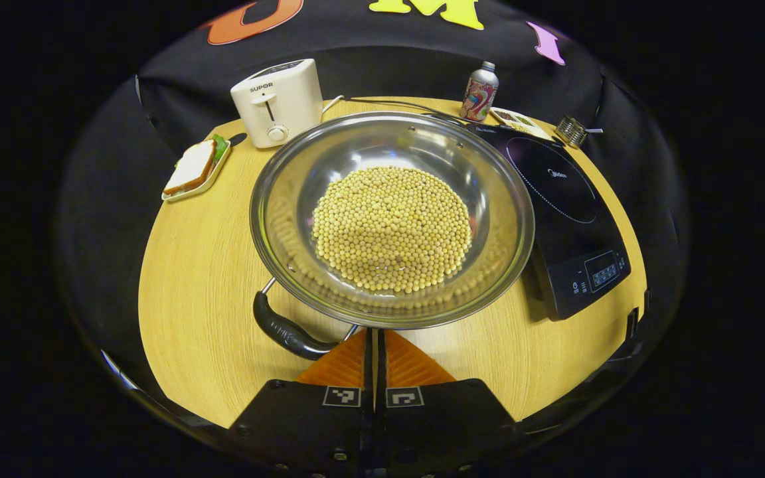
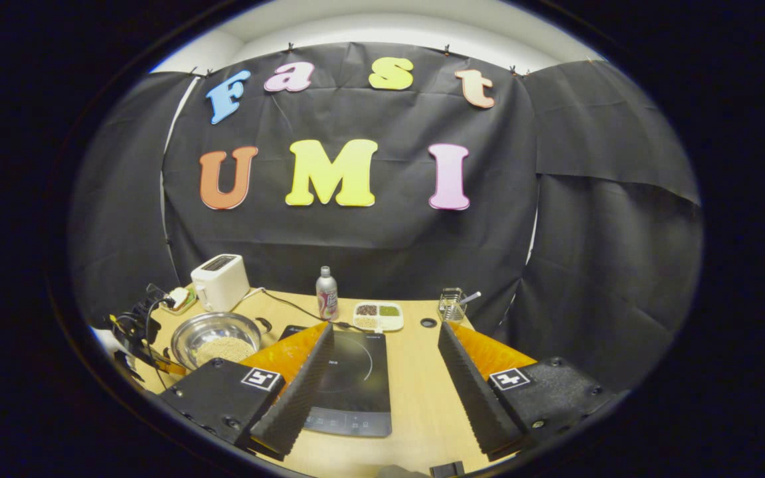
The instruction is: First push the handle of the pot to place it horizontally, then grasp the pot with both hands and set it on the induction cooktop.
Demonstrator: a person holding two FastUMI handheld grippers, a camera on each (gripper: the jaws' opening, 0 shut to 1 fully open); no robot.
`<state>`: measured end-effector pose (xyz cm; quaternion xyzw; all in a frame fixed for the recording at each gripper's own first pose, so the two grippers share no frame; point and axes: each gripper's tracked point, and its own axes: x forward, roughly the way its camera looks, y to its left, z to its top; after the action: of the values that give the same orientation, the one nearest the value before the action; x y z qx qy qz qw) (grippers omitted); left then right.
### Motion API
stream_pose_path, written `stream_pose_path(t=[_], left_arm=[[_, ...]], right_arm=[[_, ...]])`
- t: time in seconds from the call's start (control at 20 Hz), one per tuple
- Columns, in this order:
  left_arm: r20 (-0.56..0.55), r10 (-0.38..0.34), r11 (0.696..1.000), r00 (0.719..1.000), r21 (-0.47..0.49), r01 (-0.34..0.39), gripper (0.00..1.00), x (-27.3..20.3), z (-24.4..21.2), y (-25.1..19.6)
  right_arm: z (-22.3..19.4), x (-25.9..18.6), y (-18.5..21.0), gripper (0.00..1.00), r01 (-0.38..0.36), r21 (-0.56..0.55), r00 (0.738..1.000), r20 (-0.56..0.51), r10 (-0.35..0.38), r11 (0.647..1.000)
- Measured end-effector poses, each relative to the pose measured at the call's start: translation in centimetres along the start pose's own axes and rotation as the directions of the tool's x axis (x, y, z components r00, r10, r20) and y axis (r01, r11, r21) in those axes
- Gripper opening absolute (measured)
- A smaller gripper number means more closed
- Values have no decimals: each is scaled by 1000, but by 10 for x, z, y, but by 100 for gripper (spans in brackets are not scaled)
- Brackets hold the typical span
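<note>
A steel pot [image 1: 276, 199] holding pale soybeans [image 1: 392, 226] stands on the round wooden table. Its black handle [image 1: 286, 330] sticks out at the near left, angled across the front. My left gripper [image 1: 377, 337] is shut, its tips at the pot's near rim, just right of the handle's wire; nothing shows between the fingers. The black induction cooktop [image 1: 565, 219] lies right of the pot, touching or nearly touching it. In the right gripper view my right gripper [image 2: 386, 327] hangs open above the cooktop [image 2: 356, 378], with the pot [image 2: 186, 335] off to its left.
A white toaster [image 1: 278, 101] and a sandwich plate [image 1: 195, 169] sit behind and left of the pot. A small bottle [image 1: 480, 91], a sectioned snack tray [image 2: 378, 316] and a wire basket [image 2: 451, 304] line the table's far edge. A cord [image 2: 289, 305] runs behind the cooktop.
</note>
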<state>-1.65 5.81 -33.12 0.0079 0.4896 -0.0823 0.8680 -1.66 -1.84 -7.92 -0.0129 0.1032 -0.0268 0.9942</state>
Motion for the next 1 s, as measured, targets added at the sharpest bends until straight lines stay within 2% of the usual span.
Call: stream_pose_path(t=[0.05,0.1,0.15,0.2,0.25,0.3,0.35,0.8,0.85,0.9,0.95,1.0], left_arm=[[-1,3,1000,1000,-5,-3,0,1,0,3],[0,5,1000,1000,-10,-5,10,1,1,6],[1,9,1000,1000,-15,-9,10,1,1,10],[2,14,1000,1000,-20,-14,0,1,2,15],[3,19,1000,1000,-24,-19,0,1,4,19],[5,24,999,1000,-27,-24,10,1,4,23],[6,29,999,1000,-31,-29,0,2,6,27],[14,59,997,998,-59,-58,0,6,17,61],[15,63,996,998,-64,-62,10,6,18,65],[14,67,995,998,-68,-66,0,6,19,68],[15,74,995,997,-73,-73,10,6,20,72],[13,82,994,997,-79,-81,0,6,21,75]], right_arm=[[-1,1,1,99,-2,-1,1000,-2,2,1000],[-3,1,2,97,-1,-3,1000,-5,1,1000],[-5,1,1,97,-2,-4,1000,-10,2,1000],[-6,1,1,99,0,-1,1000,-13,0,1000],[-7,3,0,99,1,2,1000,-17,-1,1000],[-7,3,1,99,2,6,1000,-19,-2,1000],[-7,3,1,99,2,6,1000,-19,-2,1000],[-4,3,4,97,9,-10,1000,-20,-9,1000],[-4,3,3,99,11,-10,1000,-20,-11,1000],[-3,3,4,99,12,-10,1000,-20,-12,1000],[-4,4,4,99,12,-11,1000,-20,-12,1000],[-3,4,5,99,12,-14,1000,-19,-12,1000]])
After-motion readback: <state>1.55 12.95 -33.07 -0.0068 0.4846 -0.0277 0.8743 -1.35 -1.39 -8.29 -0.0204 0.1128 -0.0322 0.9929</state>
